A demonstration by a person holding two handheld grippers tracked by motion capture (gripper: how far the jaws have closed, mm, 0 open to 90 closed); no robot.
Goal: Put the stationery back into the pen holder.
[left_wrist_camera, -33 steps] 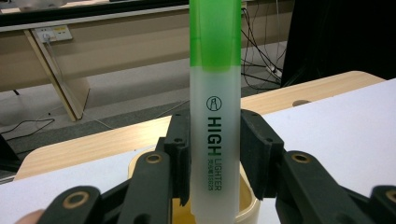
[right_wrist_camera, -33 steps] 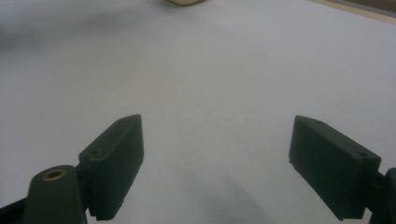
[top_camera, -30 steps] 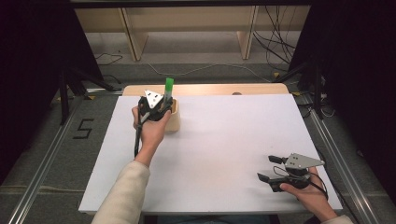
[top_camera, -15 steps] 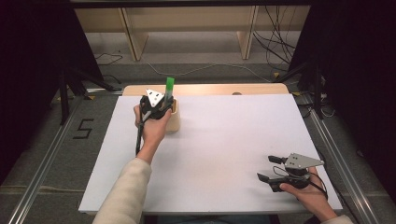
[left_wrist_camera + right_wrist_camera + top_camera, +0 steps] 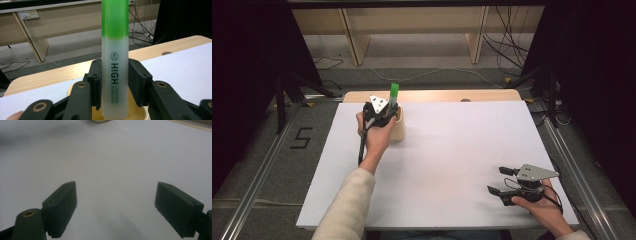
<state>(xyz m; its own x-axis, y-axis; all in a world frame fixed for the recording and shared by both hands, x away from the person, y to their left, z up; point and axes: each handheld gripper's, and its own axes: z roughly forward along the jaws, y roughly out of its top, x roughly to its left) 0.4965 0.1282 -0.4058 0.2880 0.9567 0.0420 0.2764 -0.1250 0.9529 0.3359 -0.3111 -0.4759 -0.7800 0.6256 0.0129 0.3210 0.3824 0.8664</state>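
Observation:
A green-capped highlighter [image 5: 115, 65] stands upright with its lower end inside a pale wooden cup [image 5: 398, 126] at the back left of the white board. My left gripper [image 5: 115, 82] is shut on the highlighter's white barrel, both pads pressed to its sides. In the high view the green cap [image 5: 394, 91] sticks up above the left gripper [image 5: 384, 114]. My right gripper [image 5: 501, 180] rests near the board's front right corner, held in a hand, its jaws wide apart with nothing between them. The right gripper [image 5: 115, 210] looks over bare white board.
The white board [image 5: 452, 150] covers most of a light wooden table [image 5: 437, 95]. Beyond the table are wooden shelf legs [image 5: 354, 40] and cables on the floor [image 5: 502, 55]. A dark stand [image 5: 282, 80] is at the left. The cup's edge [image 5: 100, 121] peeks in at the top of the right gripper view.

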